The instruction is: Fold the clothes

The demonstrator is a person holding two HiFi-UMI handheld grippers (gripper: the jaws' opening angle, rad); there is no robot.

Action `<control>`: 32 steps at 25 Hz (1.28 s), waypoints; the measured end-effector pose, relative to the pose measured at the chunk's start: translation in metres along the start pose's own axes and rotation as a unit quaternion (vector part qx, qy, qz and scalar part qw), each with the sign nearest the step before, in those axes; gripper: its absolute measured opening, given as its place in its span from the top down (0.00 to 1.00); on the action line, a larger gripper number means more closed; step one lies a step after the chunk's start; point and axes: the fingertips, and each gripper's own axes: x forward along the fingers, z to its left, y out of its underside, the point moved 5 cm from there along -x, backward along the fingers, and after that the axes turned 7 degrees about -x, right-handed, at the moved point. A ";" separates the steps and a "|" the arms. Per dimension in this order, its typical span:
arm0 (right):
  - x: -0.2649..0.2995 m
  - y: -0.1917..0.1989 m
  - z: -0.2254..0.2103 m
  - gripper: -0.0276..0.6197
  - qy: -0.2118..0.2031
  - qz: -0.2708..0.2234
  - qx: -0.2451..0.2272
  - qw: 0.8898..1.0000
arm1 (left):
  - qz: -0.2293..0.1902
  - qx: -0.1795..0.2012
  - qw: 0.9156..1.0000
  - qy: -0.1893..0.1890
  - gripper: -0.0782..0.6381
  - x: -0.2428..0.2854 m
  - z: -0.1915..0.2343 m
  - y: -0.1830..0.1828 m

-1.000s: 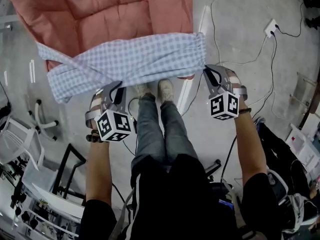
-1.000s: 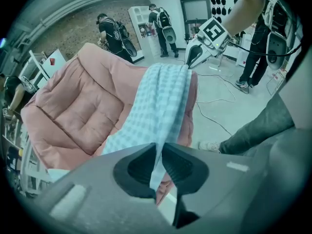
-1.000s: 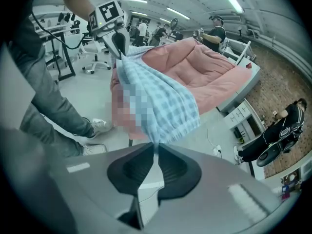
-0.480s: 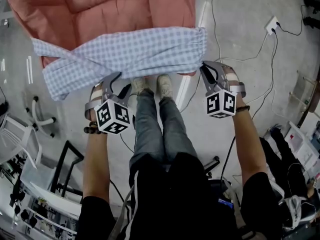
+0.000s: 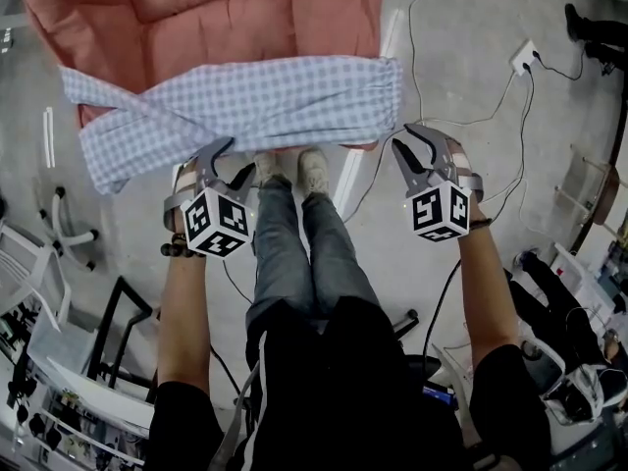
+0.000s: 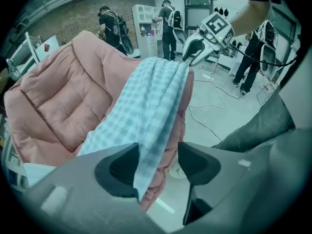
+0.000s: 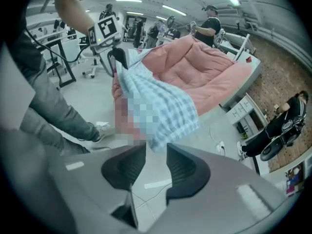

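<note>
My left gripper [image 5: 231, 157] is opening, garment [image 5: 265, 101] hem between its jaws; right gripper [image 5: 407, 143] opening, empty; snagged hem could drag garment off cushion [image 5: 196, 18], upper frame

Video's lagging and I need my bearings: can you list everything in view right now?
checked garment: one, blue-white, draped across the cushion's near edge
cushion: one, pink, quilted, ahead of the person
cables: several, white and black, floor at right
power strip: one, white, floor far right
bystanders: several, dark clothes, background
shoes: two, pale, below the garment's edge
left tongs: one, grey, opening, garment edge between them, unclamped
right tongs: one, grey, opening, garment hem just ahead
</note>
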 end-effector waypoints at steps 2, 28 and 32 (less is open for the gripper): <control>-0.013 -0.015 -0.015 0.75 0.017 -0.021 0.016 1.000 | 0.001 -0.003 1.000 0.002 0.53 -0.003 0.001 -0.001; 0.059 -0.146 0.082 0.86 -0.139 -0.067 -0.163 0.974 | -0.048 -0.075 0.996 0.007 0.53 -0.018 -0.003 0.010; 0.069 -0.147 0.084 0.86 -0.133 -0.055 -0.168 0.975 | -0.061 -0.119 0.991 0.005 0.54 -0.015 0.000 0.019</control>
